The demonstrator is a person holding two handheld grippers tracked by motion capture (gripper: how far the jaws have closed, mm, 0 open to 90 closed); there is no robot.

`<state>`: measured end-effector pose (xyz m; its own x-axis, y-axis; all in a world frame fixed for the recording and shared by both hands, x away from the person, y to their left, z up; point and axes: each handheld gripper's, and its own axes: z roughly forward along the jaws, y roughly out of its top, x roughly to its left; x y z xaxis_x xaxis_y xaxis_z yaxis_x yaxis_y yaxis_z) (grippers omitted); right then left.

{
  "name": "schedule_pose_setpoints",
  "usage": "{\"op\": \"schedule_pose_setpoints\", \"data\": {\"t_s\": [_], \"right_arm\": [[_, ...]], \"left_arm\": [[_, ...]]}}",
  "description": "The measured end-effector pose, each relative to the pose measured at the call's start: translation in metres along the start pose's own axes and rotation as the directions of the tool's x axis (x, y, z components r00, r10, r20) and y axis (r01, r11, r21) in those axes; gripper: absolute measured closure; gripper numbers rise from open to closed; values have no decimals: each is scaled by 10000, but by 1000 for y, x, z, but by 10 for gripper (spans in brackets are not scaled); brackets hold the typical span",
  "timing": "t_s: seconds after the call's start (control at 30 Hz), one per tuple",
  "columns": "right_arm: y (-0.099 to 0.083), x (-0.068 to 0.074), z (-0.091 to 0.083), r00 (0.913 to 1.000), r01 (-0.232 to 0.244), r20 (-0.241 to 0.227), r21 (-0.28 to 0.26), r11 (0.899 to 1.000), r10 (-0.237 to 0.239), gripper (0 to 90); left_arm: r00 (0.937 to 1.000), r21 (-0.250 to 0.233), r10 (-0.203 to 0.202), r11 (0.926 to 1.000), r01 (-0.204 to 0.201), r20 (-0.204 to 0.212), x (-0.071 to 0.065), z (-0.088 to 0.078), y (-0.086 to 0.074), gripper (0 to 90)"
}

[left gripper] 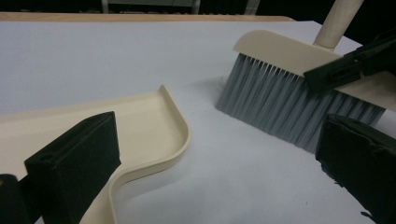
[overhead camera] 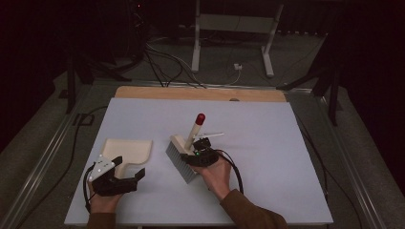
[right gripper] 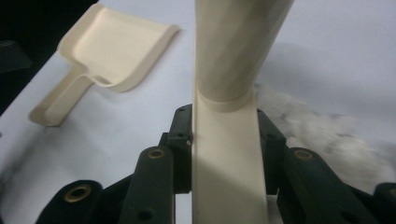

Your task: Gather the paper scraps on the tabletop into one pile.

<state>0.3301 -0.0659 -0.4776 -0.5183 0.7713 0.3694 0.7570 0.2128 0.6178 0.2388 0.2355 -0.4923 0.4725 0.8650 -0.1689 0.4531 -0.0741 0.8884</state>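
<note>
A cream dustpan (overhead camera: 130,149) lies flat on the left of the white table (overhead camera: 267,143), its handle towards me. My left gripper (overhead camera: 129,167) stands open, one jaw on each side of the handle's end, neither pressing on it. In the left gripper view the pan (left gripper: 140,126) lies by the left jaw of that gripper (left gripper: 212,158). To the pan's right stands a cream brush (overhead camera: 184,151) with a red-tipped handle, its grey bristles (left gripper: 275,102) on the table. My right gripper (overhead camera: 200,150) is shut on the brush's neck (right gripper: 229,154), below the round handle.
A pale dusty smear (right gripper: 327,135) marks the table beyond the brush. A wooden strip (overhead camera: 200,93) edges the table's far side. Behind it are white desk legs (overhead camera: 196,43) and cables (overhead camera: 162,62) on the floor. Metal rails run along both sides.
</note>
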Motion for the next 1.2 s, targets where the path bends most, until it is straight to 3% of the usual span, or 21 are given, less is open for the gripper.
{"op": "schedule_pose_setpoints", "data": {"t_s": [0.5, 0.7, 0.9, 1.2], "right_arm": [[5, -42, -25, 9932, -264, 1126, -297, 9992, 296, 672], [6, -53, -32, 9896, -399, 1368, -371, 9985, 447, 672], [6, -52, -38, 9921, -502, 1130, -474, 9976, 553, 672], [12, -35, -45, 9993, -233, 279, -593, 9980, 249, 671]], "left_arm": [[10000, 9, -16, 10000, 16, 11, 0, 0, 0, 6], [10000, 2, -23, 10000, 23, 2, 0, 0, 0, 6], [10000, 26, -25, 10000, 25, 11, 0, 1, 0, 6], [10000, 33, -19, 10000, 19, 30, -1, 1, 0, 6]]}}
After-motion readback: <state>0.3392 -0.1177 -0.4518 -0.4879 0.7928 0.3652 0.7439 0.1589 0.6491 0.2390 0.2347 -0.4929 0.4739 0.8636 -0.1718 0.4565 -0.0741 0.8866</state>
